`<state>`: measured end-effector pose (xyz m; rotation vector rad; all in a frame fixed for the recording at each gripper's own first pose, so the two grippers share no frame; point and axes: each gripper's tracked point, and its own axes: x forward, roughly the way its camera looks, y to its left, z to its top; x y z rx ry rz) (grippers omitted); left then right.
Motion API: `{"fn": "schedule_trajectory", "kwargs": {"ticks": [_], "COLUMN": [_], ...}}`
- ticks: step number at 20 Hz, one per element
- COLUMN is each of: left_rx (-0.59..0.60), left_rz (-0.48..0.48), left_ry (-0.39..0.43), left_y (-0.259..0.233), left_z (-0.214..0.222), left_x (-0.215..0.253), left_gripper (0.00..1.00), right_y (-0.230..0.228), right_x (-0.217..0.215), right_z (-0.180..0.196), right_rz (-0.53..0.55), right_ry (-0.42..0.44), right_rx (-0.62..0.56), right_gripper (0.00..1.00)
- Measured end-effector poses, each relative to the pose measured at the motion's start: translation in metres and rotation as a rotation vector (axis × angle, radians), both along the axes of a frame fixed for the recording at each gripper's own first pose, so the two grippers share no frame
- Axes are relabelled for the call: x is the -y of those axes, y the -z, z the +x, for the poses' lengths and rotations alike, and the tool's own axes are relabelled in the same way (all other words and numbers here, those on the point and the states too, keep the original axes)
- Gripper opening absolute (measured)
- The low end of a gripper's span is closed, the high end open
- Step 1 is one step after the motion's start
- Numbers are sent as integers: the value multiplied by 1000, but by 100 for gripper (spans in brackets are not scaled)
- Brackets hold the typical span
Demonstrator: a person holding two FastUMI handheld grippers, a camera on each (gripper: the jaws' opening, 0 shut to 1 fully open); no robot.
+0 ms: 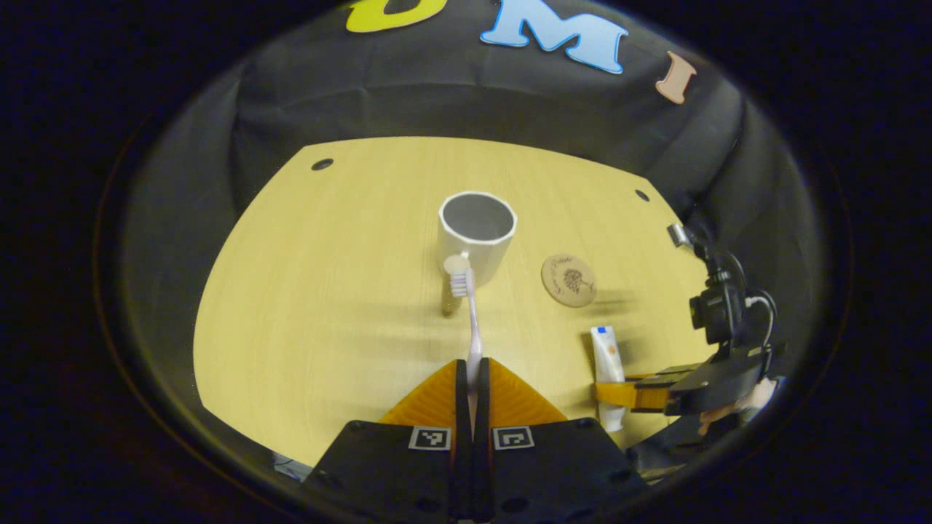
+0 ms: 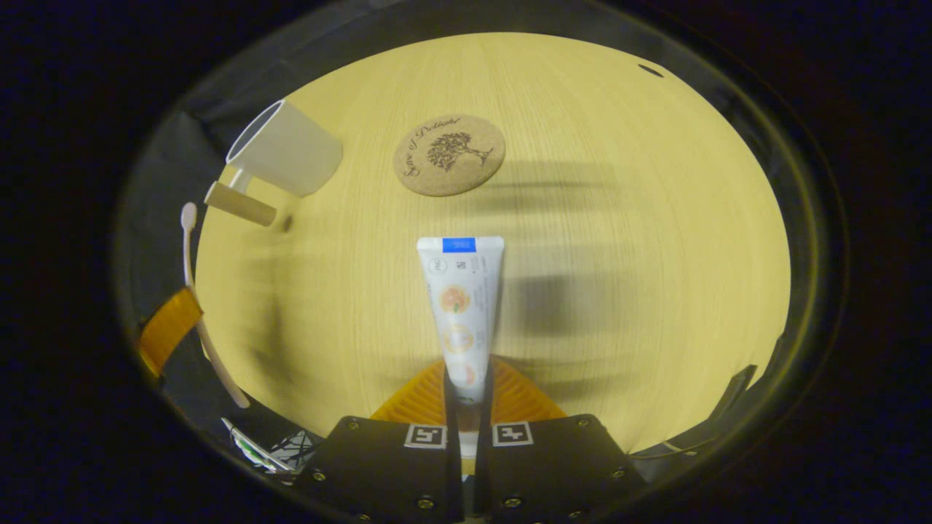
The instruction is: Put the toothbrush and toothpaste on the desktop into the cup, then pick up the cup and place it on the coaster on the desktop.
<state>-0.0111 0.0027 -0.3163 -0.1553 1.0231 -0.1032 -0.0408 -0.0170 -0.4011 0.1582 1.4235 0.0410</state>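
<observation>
Holding the toothbrush [image 1: 472, 320] by its handle kept the bristle end forward, aimed toward the cup [image 1: 477, 236] at the upper centre of the left gripper view. The left gripper [image 1: 472, 378] was clamped on that handle. The right gripper [image 2: 466, 389] gripped the toothpaste [image 2: 460, 306] by its cap end, below the coaster [image 2: 448, 154] at upper centre of its view.
</observation>
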Motion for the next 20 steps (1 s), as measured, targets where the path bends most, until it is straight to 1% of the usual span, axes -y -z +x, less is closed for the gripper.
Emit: {"fn": "schedule_trajectory", "kwargs": {"ticks": [5,9,13,16,20], "left_rx": [127,214,271,292,354], "left_rz": [-45,-45,-34,-35,-39], "left_ry": [1,21,45,57,73], "left_y": [-56,-86,-82,-71,-57], "left_z": [60,113,161,186,220], "left_x": [3,0,2,7,10], "left_gripper": [7,6,7,7,7], "right_y": [0,0,-2,-2,1], "right_x": [1,1,1,1,1], "right_z": [1,1,2,2,3], "right_rz": [13,23,21,19,19], "right_ry": [11,20,14,7,0], "right_rx": [4,8,17,23,35], "right_gripper": [9,8,9,9,8]}}
